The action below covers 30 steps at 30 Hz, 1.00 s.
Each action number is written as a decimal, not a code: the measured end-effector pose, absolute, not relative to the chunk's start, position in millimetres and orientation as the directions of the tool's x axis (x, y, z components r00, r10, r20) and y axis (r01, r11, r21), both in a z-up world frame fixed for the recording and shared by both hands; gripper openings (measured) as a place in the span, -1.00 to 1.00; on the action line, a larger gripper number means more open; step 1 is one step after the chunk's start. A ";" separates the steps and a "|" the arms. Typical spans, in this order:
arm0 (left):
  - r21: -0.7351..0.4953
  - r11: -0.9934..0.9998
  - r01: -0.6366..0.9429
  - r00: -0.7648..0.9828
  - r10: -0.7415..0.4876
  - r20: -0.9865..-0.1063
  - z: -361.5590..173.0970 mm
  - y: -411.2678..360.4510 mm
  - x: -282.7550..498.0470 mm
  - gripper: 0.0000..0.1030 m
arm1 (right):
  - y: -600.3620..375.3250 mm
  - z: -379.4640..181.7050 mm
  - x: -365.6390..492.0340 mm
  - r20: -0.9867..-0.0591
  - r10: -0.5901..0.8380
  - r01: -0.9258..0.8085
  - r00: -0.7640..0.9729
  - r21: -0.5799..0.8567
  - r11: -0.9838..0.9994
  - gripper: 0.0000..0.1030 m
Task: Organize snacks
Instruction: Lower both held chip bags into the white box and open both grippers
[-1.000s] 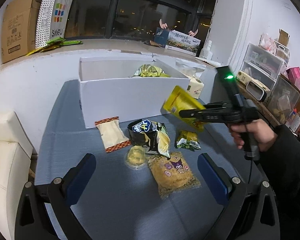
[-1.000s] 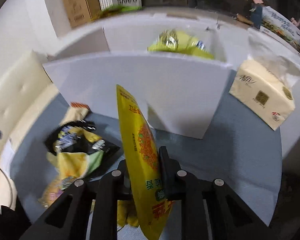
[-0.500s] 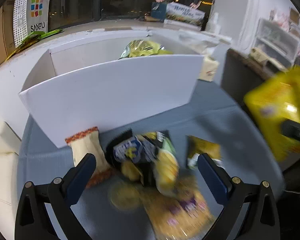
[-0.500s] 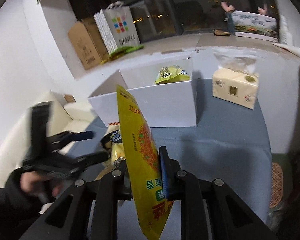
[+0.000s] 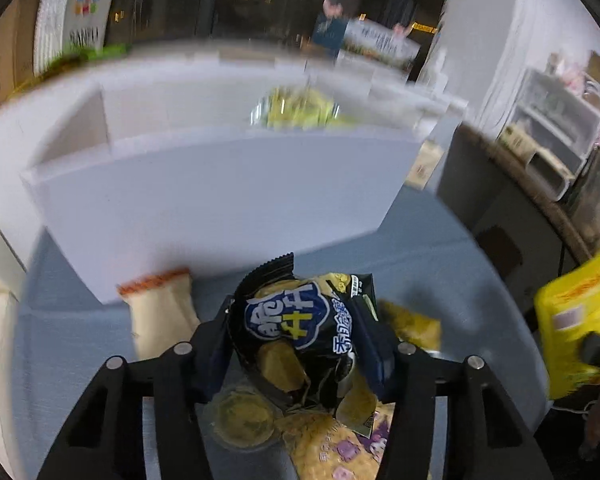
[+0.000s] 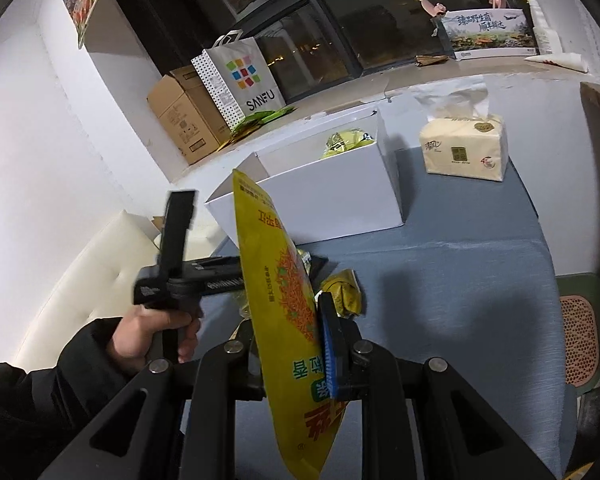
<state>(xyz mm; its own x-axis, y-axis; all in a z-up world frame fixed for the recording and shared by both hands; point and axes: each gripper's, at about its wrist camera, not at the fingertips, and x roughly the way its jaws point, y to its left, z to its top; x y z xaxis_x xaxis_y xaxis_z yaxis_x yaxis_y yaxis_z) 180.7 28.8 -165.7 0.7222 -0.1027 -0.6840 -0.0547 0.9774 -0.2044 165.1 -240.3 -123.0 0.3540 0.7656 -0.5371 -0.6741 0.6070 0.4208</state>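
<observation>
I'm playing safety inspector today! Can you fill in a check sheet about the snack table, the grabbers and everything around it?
Surface: blue-grey table, snacks piled near its front.
Job's things: white box with a green-yellow bag inside; black chip bag; tall yellow bag; orange-edged packet; jelly cup; purple-print packet.
Clutter: tissue pack beside the box.
Grippers: left gripper has just been closing, pads on the black chip bag; right gripper shut on the tall yellow bag.
Cables: nothing seen.
Surroundings: dark window, SANFU bag, cardboard box, white sofa.
</observation>
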 end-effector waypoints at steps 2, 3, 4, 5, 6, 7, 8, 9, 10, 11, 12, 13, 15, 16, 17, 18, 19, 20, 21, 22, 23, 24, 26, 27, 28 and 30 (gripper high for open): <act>-0.213 0.976 -0.039 0.767 -0.108 -0.633 -147.3 30.2 162.2 0.05 | -237.1 -123.6 163.7 -0.538 0.766 -0.678 0.352 0.418 0.605 -0.60; -0.214 0.976 -0.036 0.791 -0.103 -0.603 -133.5 32.7 150.4 0.04 | -235.9 -123.8 163.2 -0.539 0.765 -0.678 0.353 0.416 0.606 -0.60; -0.210 0.977 -0.036 0.808 -0.095 -0.581 -125.0 36.2 143.8 0.04 | -233.9 -123.1 162.8 -0.536 0.765 -0.680 0.356 0.413 0.606 -0.60; -0.204 0.978 -0.035 0.833 -0.084 -0.546 -112.6 39.9 134.1 0.04 | -232.9 -122.1 162.5 -0.531 0.768 -0.679 0.359 0.416 0.605 -0.60; -0.201 0.979 -0.037 0.855 -0.073 -0.514 -99.9 45.0 124.3 0.04 | -231.4 -120.7 162.7 -0.526 0.769 -0.678 0.363 0.418 0.605 -0.60; -0.202 0.979 -0.040 0.865 -0.067 -0.497 -91.8 50.1 120.7 0.03 | -230.1 -119.7 162.5 -0.524 0.769 -0.677 0.367 0.416 0.607 -0.60; -0.206 0.978 -0.042 0.882 -0.061 -0.467 -78.9 58.0 115.6 0.03 | -227.5 -116.6 163.5 -0.519 0.768 -0.677 0.376 0.412 0.609 -0.60; -0.210 0.977 -0.046 0.893 -0.054 -0.447 -69.5 66.1 114.6 0.03 | -224.2 -112.7 165.6 -0.511 0.772 -0.680 0.378 0.413 0.606 -0.60; -0.206 0.977 -0.050 0.898 -0.047 -0.438 -63.8 71.6 115.2 0.03 | -221.7 -109.9 166.8 -0.506 0.775 -0.681 0.379 0.415 0.604 -0.60; -0.200 0.978 -0.062 0.906 -0.029 -0.423 -55.4 78.2 119.9 0.03 | -216.1 -102.6 172.1 -0.495 0.784 -0.685 0.376 0.422 0.594 -0.60; -0.202 0.977 -0.072 0.911 -0.018 -0.412 -48.8 87.2 125.7 0.03 | -212.7 -98.2 175.6 -0.489 0.787 -0.688 0.376 0.422 0.591 -0.60; -0.215 0.974 -0.076 0.915 -0.018 -0.404 -41.8 98.2 129.2 0.03 | -206.8 -90.3 180.4 -0.478 0.791 -0.694 0.382 0.417 0.587 -0.60; -0.236 0.968 -0.081 0.919 -0.020 -0.394 -31.9 115.3 141.9 0.03 | -188.8 -69.6 194.3 -0.453 0.802 -0.712 0.390 0.405 0.574 -0.60; -0.223 0.971 -0.088 0.919 -0.008 -0.394 -27.6 120.4 154.0 0.03 | -179.9 -60.2 201.3 -0.445 0.803 -0.718 0.397 0.396 0.573 -0.60; -0.200 0.976 -0.091 0.917 0.004 -0.399 -24.3 123.9 168.9 0.03 | -170.6 -51.5 210.1 -0.439 0.806 -0.723 0.398 0.391 0.570 -0.60; -0.181 0.979 -0.092 0.915 0.011 -0.404 -22.4 126.9 184.3 0.03 | -164.6 -46.3 216.5 -0.434 0.809 -0.726 0.396 0.392 0.565 -0.60; -0.160 0.982 -0.097 0.910 0.023 -0.414 -21.2 131.6 198.2 0.03 | -152.8 -35.3 230.3 -0.416 0.817 -0.729 0.399 0.397 0.558 -0.60; -0.145 0.985 -0.098 0.904 0.027 -0.427 -21.8 136.5 212.4 0.03 | -144.1 -29.1 240.8 -0.412 0.820 -0.731 0.397 0.399 0.554 -0.60; -0.140 0.985 -0.096 0.900 0.026 -0.434 -23.2 141.2 221.6 0.03 | -135.5 -24.0 252.7 -0.413 0.822 -0.729 0.391 0.407 0.551 -0.60; -0.137 0.985 -0.104 0.894 0.032 -0.446 -27.3 147.6 234.8 0.03 | -127.0 -18.9 267.2 -0.407 0.821 -0.714 0.400 0.423 0.558 -0.60; -0.135 0.984 -0.112 0.886 0.038 -0.462 -33.1 151.5 243.1 0.03 | -115.3 -15.0 288.1 -0.404 0.821 -0.692 0.403 0.453 0.563 -0.60; -0.133 0.984 -0.116 0.875 0.038 -0.484 -40.1 155.9 255.9 0.03 | -109.3 -14.9 299.0 -0.408 0.824 -0.681 0.392 0.473 0.558 -0.60; -0.114 0.985 -0.126 0.861 0.051 -0.507 -51.2 158.7 268.0 0.03 | -89.9 -20.9 330.7 -0.421 0.825 -0.626 0.377 0.542 0.561 -0.60; -0.094 0.986 -0.138 0.850 0.069 -0.522 -57.7 160.4 276.2 0.03 | -78.6 -26.1 344.0 -0.437 0.818 -0.603 0.375 0.555 0.573 -0.60; -0.094 0.986 -0.141 0.846 0.070 -0.528 -61.5 160.8 279.6 0.03 | -72.8 -28.9 349.8 -0.445 0.809 -0.593 0.384 0.552 0.586 -0.60; -0.098 0.983 -0.154 0.844 0.079 -0.531 -66.4 163.2 281.6 0.04 | -57.2 -39.6 363.5 -0.474 0.792 -0.565 0.386 0.557 0.609 -0.60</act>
